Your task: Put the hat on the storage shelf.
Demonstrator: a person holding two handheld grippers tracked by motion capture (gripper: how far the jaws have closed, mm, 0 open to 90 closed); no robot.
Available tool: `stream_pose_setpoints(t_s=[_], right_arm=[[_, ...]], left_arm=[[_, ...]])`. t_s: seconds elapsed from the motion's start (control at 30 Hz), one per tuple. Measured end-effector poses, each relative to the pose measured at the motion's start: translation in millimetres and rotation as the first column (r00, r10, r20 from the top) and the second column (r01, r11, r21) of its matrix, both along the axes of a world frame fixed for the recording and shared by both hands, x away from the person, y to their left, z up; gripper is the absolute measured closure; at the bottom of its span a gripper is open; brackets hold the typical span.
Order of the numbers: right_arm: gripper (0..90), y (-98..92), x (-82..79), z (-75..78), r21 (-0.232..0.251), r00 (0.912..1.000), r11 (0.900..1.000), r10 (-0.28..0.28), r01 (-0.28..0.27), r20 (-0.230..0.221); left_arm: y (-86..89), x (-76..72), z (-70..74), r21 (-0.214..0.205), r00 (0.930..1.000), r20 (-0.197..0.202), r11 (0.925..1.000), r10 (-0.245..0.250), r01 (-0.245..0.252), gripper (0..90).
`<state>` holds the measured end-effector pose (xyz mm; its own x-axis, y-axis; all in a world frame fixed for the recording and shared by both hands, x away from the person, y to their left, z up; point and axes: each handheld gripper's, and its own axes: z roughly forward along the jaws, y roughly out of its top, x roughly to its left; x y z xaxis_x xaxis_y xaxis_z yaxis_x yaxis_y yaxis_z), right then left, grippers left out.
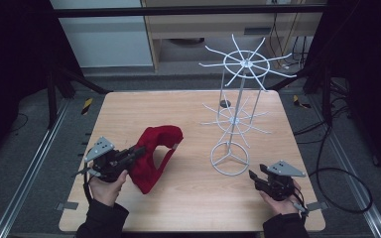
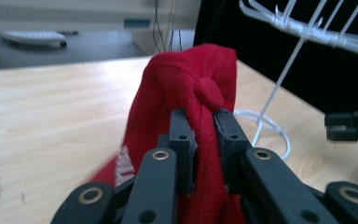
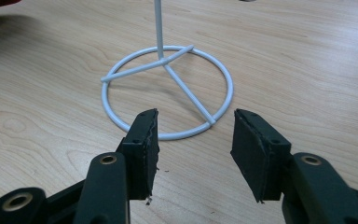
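We see one red fabric cap (image 1: 156, 154) and one white wire rack (image 1: 236, 106) on the wooden table (image 1: 188, 198). Left gripper (image 2: 204, 128) clamps the cap; right gripper (image 3: 193, 140) gapes with nothing between its jaws.

Cap (image 2: 186, 79): red twill cloth, matt. Worktop (image 1: 188, 193): pale wood grain, smooth, slight sheen. Rack (image 1: 230, 158): white-coated wire, glossy. Claws (image 3: 193, 149): black matt plastic, rough-edged foam pads, brass-coloured rivets.

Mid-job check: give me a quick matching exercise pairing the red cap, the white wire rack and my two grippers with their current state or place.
Things:
1. red fabric cap
2. white wire rack with spoked tiers
3. left gripper
4. right gripper

States:
A. jaws apart, nothing between them
B. stands upright on the light wooden table
C. pinched between black jaws
D. shut on fabric

Pairs: 1-C, 2-B, 3-D, 4-A
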<state>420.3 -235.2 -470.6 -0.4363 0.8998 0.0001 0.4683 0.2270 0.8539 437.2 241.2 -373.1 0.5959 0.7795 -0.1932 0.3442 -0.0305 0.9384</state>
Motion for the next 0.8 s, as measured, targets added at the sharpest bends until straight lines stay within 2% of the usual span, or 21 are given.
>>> stream_pose_setpoints(t_s=[0.03, 0.13, 0.17, 0.2, 0.23, 0.3, 0.4, 0.47, 0.5, 0.57, 0.6, 0.63, 0.67, 0.7, 0.8], right_arm=[[50.9, 0.0, 0.0, 0.0, 0.0, 1.0, 1.0, 0.0, 0.0, 0.0], [50.8, 0.3, 0.0, 0.0, 0.0, 1.0, 1.0, -0.004, 0.004, 0.001], [50.8, 0.3, 0.0, 0.0, 0.0, 1.0, 1.0, -0.004, 0.004, 0.001], [50.8, -0.4, 0.7, -0.2, -0.004, 0.9999, 1.0, -0.008, 0.008, 0.007], [50.8, -0.7, 0.9, -0.4, -0.005, 0.9999, 0.9999, -0.009, 0.009, 0.009], [50.8, -1.3, 1.7, -0.7, -0.007, 0.9999, 0.9999, -0.011, 0.011, 0.009], [50.8, -1.5, 2.2, -1.2, -0.007, 0.9999, 0.9999, -0.012, 0.012, 0.009], [50.8, -1.9, 2.5, -1.9, -0.008, 0.9999, 0.9999, -0.012, 0.012, 0.009], [50.8, -1.9, 2.5, -1.9, -0.008, 0.9999, 0.9999, -0.012, 0.012, 0.009], [50.8, -2.0, 2.9, -2.1, -0.009, 0.9999, 0.9999, -0.014, 0.014, 0.008], [50.8, -1.9, 2.9, -2.1, -0.007, 0.9999, 0.9999, -0.015, 0.015, 0.006], [50.8, -1.9, 3.0, -2.3, -0.003, 0.9999, 0.9999, -0.016, 0.016, 0.002], [50.8, -1.9, 3.0, -2.3, -0.003, 0.9999, 0.9999, -0.016, 0.016, 0.002], [50.8, -2.2, 3.2, -2.5, -0.004, 0.9999, 0.9999, -0.017, 0.017, 0.003], [50.8, -2.7, 3.4, -2.4, -0.007, 0.9998, 0.9998, -0.018, 0.018, 0.006]], left_arm=[[0.0, 0.0, 0.0, 0.0, 1.0, 0.0, 1.0, 0.0, 0.0, 79.5], [3.7, -3.9, 13.9, -0.025, 0.9989, 0.046, 0.9996, 0.01, -0.009, 79.6], [3.7, -3.9, 13.9, -0.025, 0.9989, 0.046, 0.9996, 0.01, -0.009, 79.7], [3.6, -6.4, 21.0, -0.034, 0.9975, 0.071, 0.9994, 0.009, -0.007, 79.7], [3.6, -6.4, 21.0, -0.034, 0.9975, 0.071, 0.9994, 0.009, -0.007, 79.7], [1.6, -9.8, 31.3, -0.043, 0.9941, 0.108, 0.999, 0.012, -0.007, 79.6], [-0.4, -10.2, 39.0, -0.059, 0.9921, 0.125, 0.9982, 0.011, -0.003, 79.7], [-4.2, -9.3, 51.8, -0.076, 0.9888, 0.149, 0.9971, 0.012, -0.001, 79.6], [-4.2, -9.3, 51.8, -0.076, 0.9888, 0.149, 0.9971, 0.012, -0.001, 79.6], [-8.1, -8.6, 64.2, -0.098, 0.9847, 0.174, 0.9952, 0.011, 0.006, 79.6], [-8.1, -8.6, 64.2, -0.098, 0.9847, 0.174, 0.9952, 0.011, 0.006, 79.6], [-11.9, -7.6, 73.8, -0.115, 0.9811, 0.193, 0.9933, 0.011, 0.011, 79.7], [-11.9, -7.6, 73.8, -0.115, 0.9811, 0.193, 0.9933, 0.011, 0.011, 79.7], [-15.9, -6.1, 81.3, -0.122, 0.9783, 0.207, 0.9925, 0.014, 0.011, 79.7], [-21.7, -3.6, 91.1, -0.133, 0.9743, 0.224, 0.9911, 0.021, 0.009, 79.7]])
